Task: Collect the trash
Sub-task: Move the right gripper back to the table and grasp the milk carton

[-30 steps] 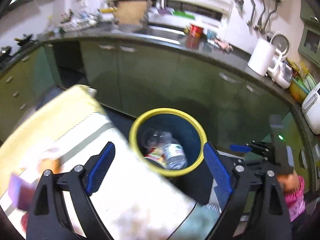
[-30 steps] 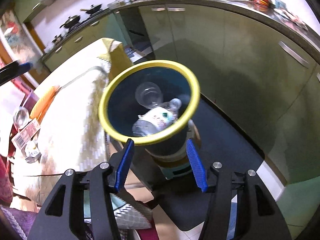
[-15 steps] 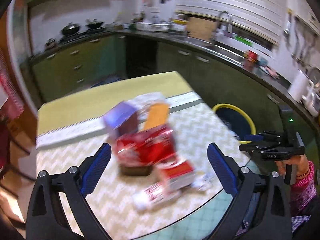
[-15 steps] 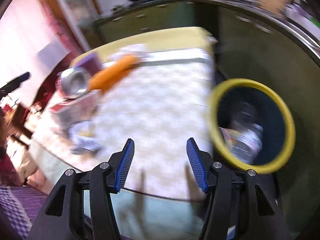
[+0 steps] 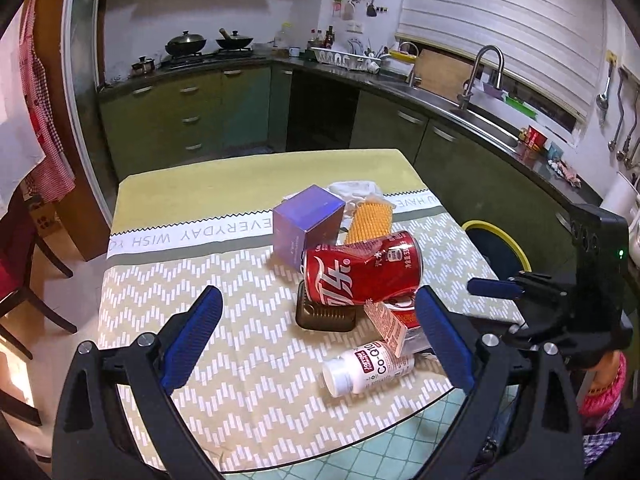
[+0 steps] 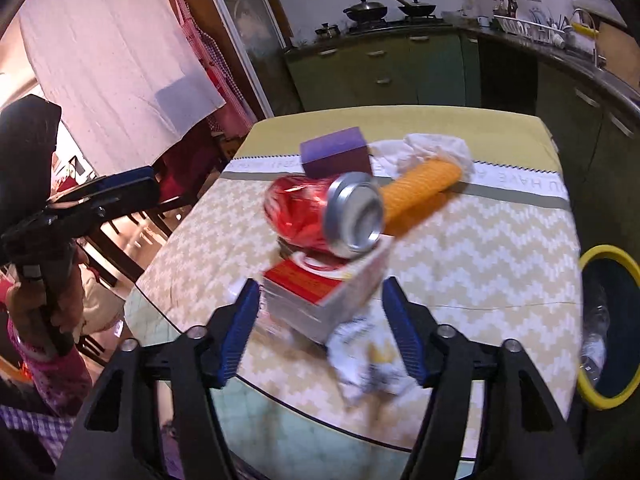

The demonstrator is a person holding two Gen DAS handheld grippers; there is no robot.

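Left tongs (image 5: 316, 334) spread wide, holding nothing, hovering above near edge of tabletop (image 5: 240, 380). Right tongs (image 6: 320, 330) likewise apart and empty, low over tabletop edge from the other side.

Trash heaped mid-tabletop on zigzag cloth. Dented red cola can (image 5: 362, 268) lying on its side atop the heap, silver end (image 6: 354, 216) toward right camera. Under it a dark ridged tray (image 5: 326, 314), part hidden. Red-and-white carton (image 6: 324, 294) touching can from below, sitting between right tongs' fingers in view. White pill bottle (image 5: 368, 368) on its side, labelled Co-Q10, nearest tabletop edge, just beside carton. Crumpled white wrapper (image 6: 370, 356) at edge; blurred in right view.

Behind can: purple box (image 5: 308, 224), tilted, touching can. Yellow ribbed corn-like roll (image 5: 370, 220) beside box, white crumpled tissue (image 6: 434, 148) at its far end.

Yellow-rimmed blue bin (image 6: 610, 326) on floor just beside tabletop, clear plastic bottle dimly visible inside.
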